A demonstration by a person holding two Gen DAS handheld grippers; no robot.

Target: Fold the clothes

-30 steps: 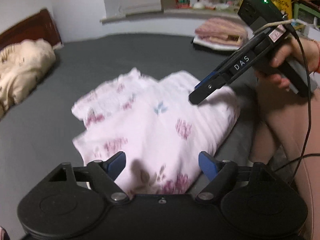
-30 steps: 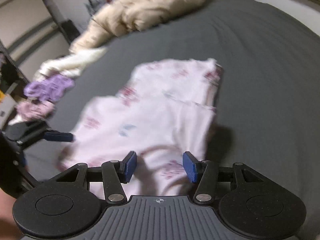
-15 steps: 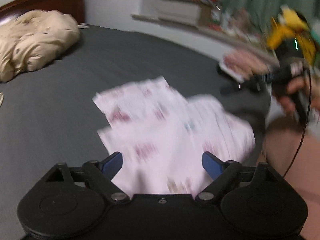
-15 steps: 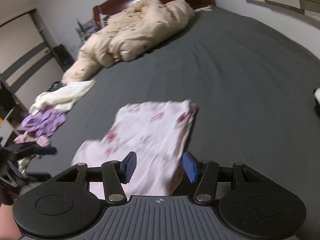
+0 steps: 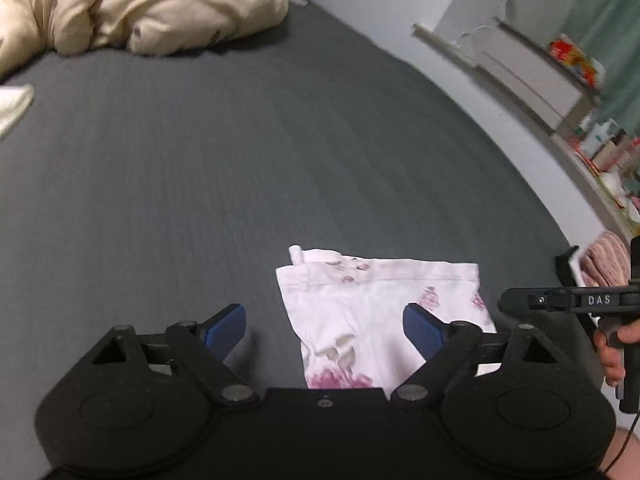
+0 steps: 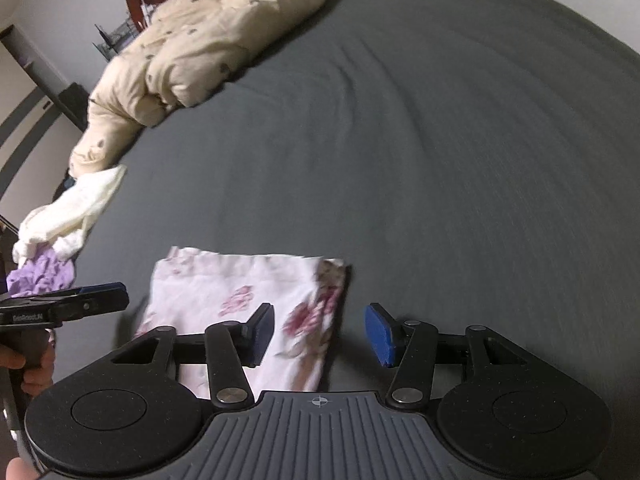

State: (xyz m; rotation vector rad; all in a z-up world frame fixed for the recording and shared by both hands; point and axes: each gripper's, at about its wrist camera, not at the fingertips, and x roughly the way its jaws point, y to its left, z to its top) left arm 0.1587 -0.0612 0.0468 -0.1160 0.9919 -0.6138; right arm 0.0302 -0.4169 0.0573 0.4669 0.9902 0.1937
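A dark grey bed sheet (image 5: 224, 168) fills both views. A rumpled cream quilt (image 6: 208, 40) lies at upper left. The folded pale pink floral garment (image 5: 384, 312) rests flat at lower centre. Above it, the left gripper (image 5: 324, 326) and right gripper (image 6: 320, 330) hold their blue-padded fingers wide apart, gripping nothing.

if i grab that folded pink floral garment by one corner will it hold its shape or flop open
The folded pink floral garment looks like thin soft cloth, so it will probably droop and unfold if lifted by one corner. Its layers lie loose and uneven at the near edge, so they may slide apart. It is likely light; a push may bunch it on the grey bedsheet.
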